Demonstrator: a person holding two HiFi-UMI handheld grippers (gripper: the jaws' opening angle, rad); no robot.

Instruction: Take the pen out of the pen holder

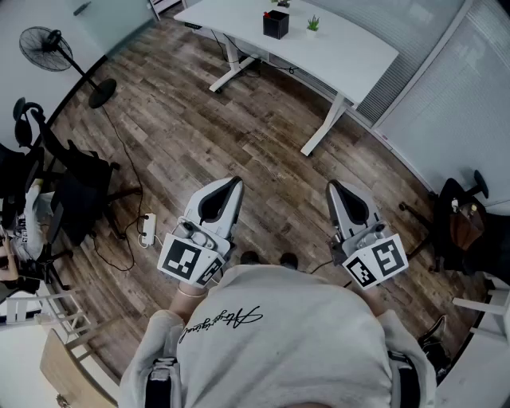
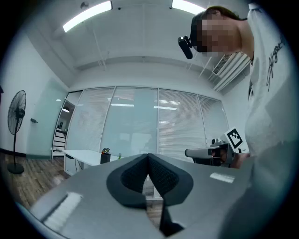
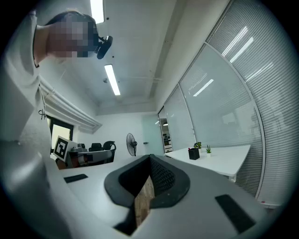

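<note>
Both claws, left claw (image 1: 229, 187) and right claw (image 1: 335, 190), are hovering pressed together and empty over open wooden floor (image 1: 239, 135), well apart from the table (image 1: 343, 49) edge and pen holder (image 1: 276, 24).

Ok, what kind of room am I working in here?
Most likely an office: a white desk carrying a black pen holder, a black office chair on the wood floor, and glass walls with blinds.
</note>
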